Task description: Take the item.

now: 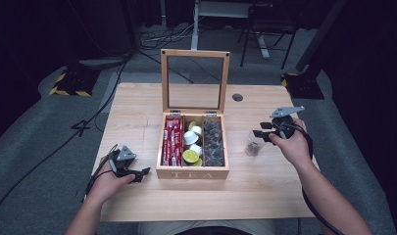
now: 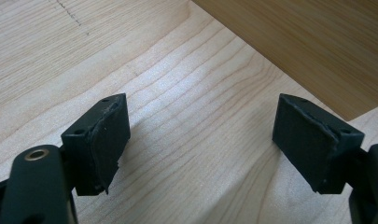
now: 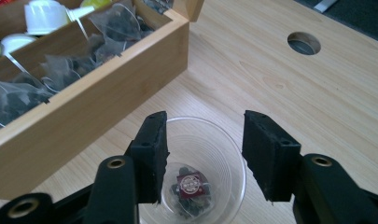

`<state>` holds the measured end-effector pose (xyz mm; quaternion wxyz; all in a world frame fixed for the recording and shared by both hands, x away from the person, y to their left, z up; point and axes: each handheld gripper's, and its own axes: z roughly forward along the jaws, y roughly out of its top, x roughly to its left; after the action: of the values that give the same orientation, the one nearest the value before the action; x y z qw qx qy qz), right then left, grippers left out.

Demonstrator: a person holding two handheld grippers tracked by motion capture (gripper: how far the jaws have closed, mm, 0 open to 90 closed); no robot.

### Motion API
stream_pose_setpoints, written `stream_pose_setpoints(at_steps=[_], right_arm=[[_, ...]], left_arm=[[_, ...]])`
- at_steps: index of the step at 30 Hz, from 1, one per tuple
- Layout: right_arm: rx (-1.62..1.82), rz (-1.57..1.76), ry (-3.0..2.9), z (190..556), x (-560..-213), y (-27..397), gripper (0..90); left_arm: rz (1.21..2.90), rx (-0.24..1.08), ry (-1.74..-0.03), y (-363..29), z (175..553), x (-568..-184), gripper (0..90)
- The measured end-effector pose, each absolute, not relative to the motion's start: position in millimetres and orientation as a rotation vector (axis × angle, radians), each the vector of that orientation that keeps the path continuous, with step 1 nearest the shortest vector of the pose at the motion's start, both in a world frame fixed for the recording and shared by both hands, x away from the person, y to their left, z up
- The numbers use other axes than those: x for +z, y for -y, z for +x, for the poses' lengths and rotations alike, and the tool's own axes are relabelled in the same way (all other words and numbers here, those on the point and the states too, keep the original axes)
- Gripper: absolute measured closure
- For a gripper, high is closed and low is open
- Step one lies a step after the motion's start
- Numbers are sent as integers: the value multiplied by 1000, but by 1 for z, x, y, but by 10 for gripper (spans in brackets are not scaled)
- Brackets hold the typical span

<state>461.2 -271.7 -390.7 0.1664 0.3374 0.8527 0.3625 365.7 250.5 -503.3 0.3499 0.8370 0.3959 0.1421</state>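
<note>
A pyramid tea bag with a small red tag (image 3: 191, 185) lay at the bottom of the clear plastic cup (image 3: 203, 154), so the transfer from the box looked done; what remained, by my judgement, was lifting the hand away and perhaps closing the lid. The cup stood on the pale wooden worktop (image 1: 264, 181) at about three o'clock from the open wooden tea box marked TEA (image 1: 192, 173), just beside it but apart. The right gripper (image 3: 205, 149) hung directly above the cup's mouth, its fingers (image 3: 153, 151) apart with nothing pressed between them. The bag itself was translucent mesh, dark leaf showing through, slumped against the cup wall with the tag face up. More bags of that kind filled the box's three o'clock compartment (image 1: 213, 142), with white and yellow capsules (image 1: 192, 144) in the middle and red sachets (image 1: 172, 142) at nine o'clock. The left gripper (image 2: 200, 140) rested on the worktop at nine o'clock of the box, fingers (image 2: 105, 140) wide apart and empty.
</note>
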Motion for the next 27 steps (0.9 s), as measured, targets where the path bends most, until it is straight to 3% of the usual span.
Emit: stream_pose_setpoints(at_steps=[13,27], right_arm=[[1278,1002,-2324,465,-373,271,350],[1388,952,-2239,486,-339,250,300]], left_arm=[[2173,399,-1042,-248,365,-504,196],[2165,391,-1058,-247,365,-504,188]])
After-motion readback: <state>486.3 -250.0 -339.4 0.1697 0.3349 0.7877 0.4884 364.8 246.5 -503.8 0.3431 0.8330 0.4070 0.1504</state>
